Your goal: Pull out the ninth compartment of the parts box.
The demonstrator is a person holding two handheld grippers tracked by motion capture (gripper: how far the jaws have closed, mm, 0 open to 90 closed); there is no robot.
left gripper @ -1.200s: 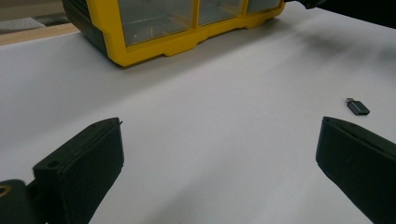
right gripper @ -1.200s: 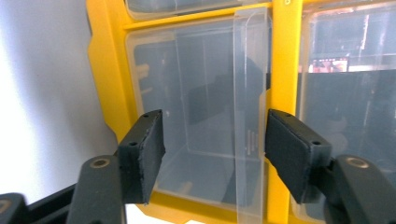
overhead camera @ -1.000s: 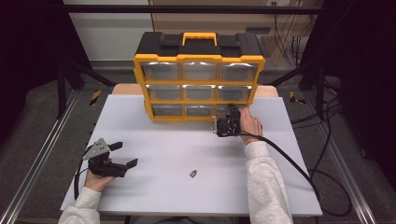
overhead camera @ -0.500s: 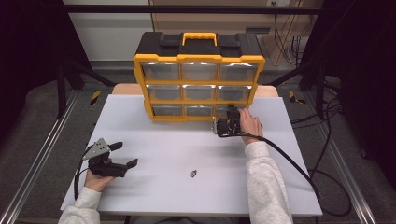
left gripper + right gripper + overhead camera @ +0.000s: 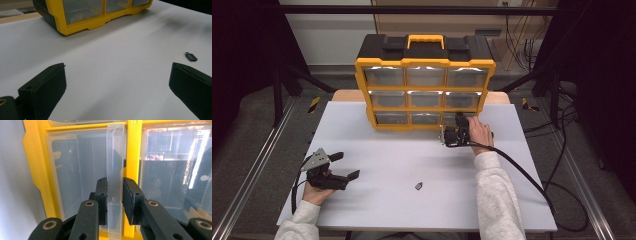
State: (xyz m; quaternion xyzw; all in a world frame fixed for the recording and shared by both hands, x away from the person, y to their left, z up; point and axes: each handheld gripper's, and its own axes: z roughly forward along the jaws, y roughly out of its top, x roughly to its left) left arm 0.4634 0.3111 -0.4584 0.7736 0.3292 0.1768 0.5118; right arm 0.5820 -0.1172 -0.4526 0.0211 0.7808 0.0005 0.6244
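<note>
Fingers of my right gripper [image 5: 115, 202] have just been closing and now sit against the clear drawer handle [image 5: 115, 170] of the yellow organizer [image 5: 424, 90] on the worktop [image 5: 412, 165]; left gripper [image 5: 343, 166] spread wide, empty.

Yellow-framed plastic drawer cabinet [image 5: 425, 63] with black top, yellow carry handle [image 5: 425, 39] and clear colourless drawers, far centre. Plain white tabletop [image 5: 402, 160]. Small dark grey adapter [image 5: 418, 186], near centre. Black-jawed left gripper [image 5: 343, 165]; black right gripper [image 5: 115, 192] on a clear drawer handle [image 5: 115, 157].
</note>
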